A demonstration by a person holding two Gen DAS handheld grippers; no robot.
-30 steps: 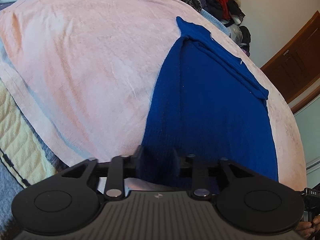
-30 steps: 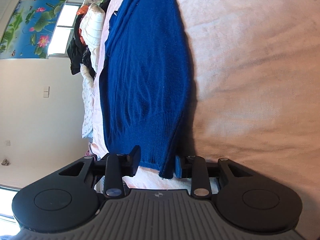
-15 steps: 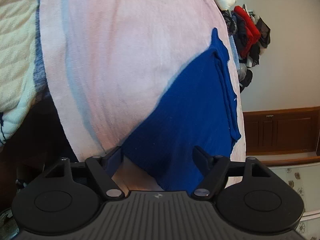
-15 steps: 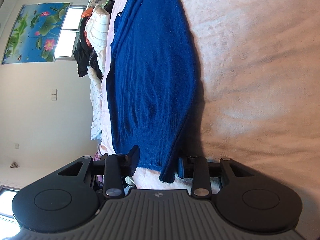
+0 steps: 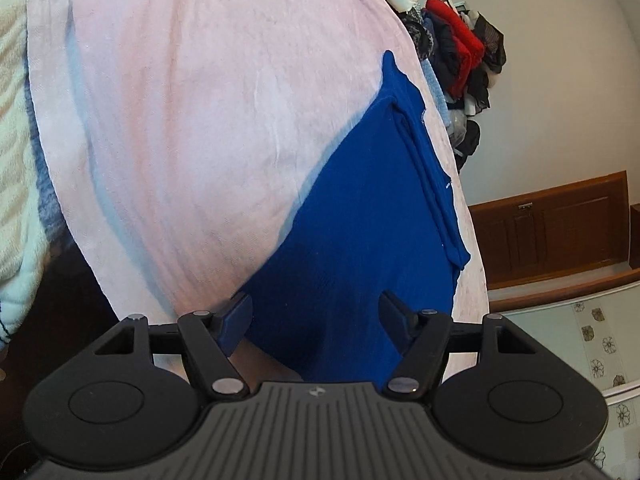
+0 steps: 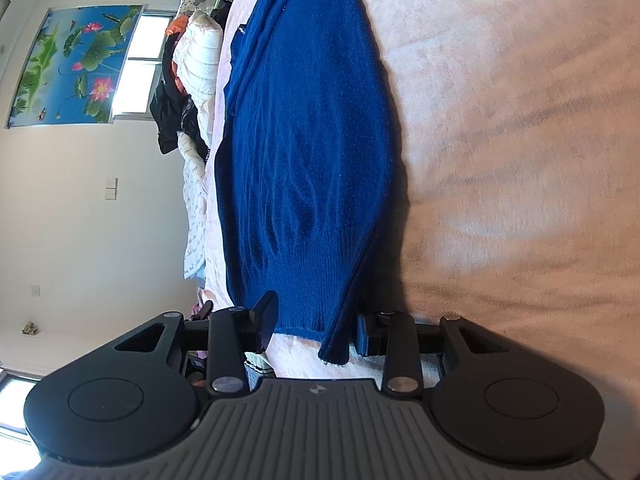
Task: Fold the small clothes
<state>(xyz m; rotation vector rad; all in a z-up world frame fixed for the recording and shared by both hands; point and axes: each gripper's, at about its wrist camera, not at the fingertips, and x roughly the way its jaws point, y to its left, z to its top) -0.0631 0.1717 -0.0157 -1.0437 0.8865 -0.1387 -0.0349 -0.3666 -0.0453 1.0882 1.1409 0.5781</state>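
Observation:
A blue knit sweater (image 5: 360, 220) lies lengthwise on a pink blanket (image 5: 200, 120), sleeves folded in along its far side. My left gripper (image 5: 316, 314) is open at the near hem; the blue fabric sits between its wide-apart fingers and the pads do not press it. In the right wrist view the sweater (image 6: 304, 160) runs away from me, its edge raised off the blanket (image 6: 500, 160). My right gripper (image 6: 316, 326) straddles the ribbed hem corner, one finger on each side. Gaps show beside the fabric, so it stands open.
A pile of clothes (image 5: 460, 52) with red and black items sits at the far end of the bed, seen also as the pile (image 6: 192, 72) near a window. A wooden cabinet (image 5: 560, 228) stands beyond the bed. A cream quilt (image 5: 12, 160) lies at the left edge.
My left gripper has rolled and dropped closer to the sweater's hem, and its jaws have spread wider. The right gripper's view is nearly the same.

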